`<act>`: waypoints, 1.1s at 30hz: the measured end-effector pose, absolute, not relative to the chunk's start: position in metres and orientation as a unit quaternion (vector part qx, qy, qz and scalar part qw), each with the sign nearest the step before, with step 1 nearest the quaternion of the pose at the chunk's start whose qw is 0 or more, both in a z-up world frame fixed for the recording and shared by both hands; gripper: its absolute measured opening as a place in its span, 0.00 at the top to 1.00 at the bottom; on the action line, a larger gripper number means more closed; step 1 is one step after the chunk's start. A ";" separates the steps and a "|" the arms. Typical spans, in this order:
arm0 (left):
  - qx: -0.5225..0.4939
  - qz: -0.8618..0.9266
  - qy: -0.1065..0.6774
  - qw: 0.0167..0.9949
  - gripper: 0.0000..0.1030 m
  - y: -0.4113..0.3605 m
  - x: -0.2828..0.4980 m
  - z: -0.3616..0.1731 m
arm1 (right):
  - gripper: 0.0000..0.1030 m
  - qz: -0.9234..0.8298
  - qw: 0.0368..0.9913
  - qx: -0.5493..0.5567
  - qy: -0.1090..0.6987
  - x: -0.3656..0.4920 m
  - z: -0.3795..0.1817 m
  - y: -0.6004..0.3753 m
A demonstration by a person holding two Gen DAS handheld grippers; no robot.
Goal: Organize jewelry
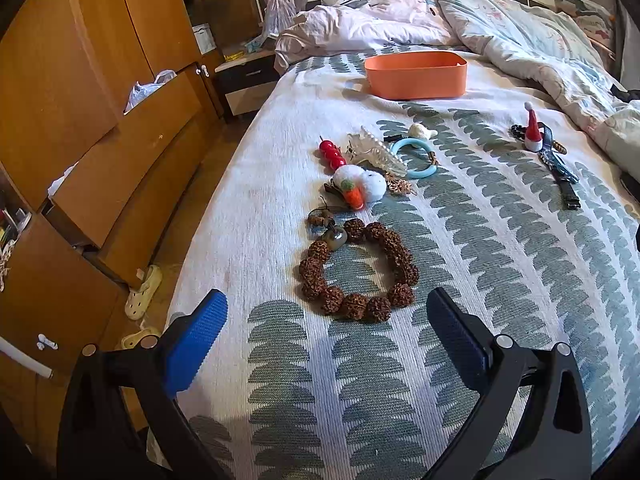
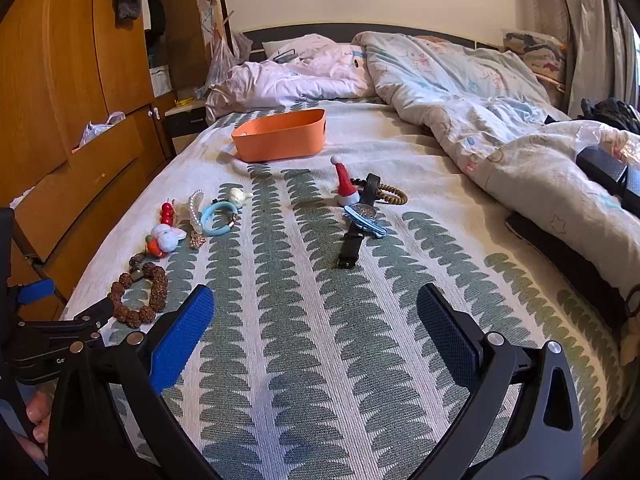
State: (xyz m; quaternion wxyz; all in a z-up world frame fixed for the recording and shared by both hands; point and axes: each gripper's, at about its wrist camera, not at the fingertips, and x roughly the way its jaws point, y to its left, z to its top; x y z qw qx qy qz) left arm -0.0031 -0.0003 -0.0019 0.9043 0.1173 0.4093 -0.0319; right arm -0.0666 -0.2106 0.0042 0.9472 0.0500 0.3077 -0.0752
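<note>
Lying apart: one bead bracelet (image 1: pixel 357 270), one orange bin (image 1: pixel 416 74).

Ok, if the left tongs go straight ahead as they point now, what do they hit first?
Probably the brown bead bracelet, lying on the bedspread just ahead of the open left tongs; depth is uncertain.

Left gripper (image 1: pixel 326 312): black plastic frame, two arched arms, each ending in a flat blue pad with fine ribbed texture. Silver round screws at the pivot joints, lower left and lower right of the frame. Triangular cutout in the right arm.

Right gripper (image 2: pixel 314 306): same build; black arms, blue textured pads, silver screws, triangular cutout lower right. White lettering "Ge" on a black bar at left edge, rest hidden. Fingertips (image 2: pixel 38 420) of a hand at lower left edge.
</note>
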 end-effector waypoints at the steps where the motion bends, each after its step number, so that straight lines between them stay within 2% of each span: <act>1: 0.118 -0.032 0.409 0.904 0.04 -0.001 -0.004 -0.002 | 0.03 -0.075 0.947 0.050 0.308 -0.067 0.004 -0.211; 17: 0.108 -0.021 0.451 0.886 0.04 0.005 0.009 -0.018 | 0.03 -0.074 0.945 0.057 0.314 -0.065 0.004 -0.214; 27: 0.123 0.014 0.472 0.873 0.04 0.014 0.046 -0.042 | 0.03 -0.077 0.937 0.086 0.331 -0.054 0.000 -0.234; 33: 0.135 0.021 0.481 0.866 0.04 0.010 0.057 -0.052 | 0.03 -0.089 0.934 0.065 0.341 -0.037 0.000 -0.241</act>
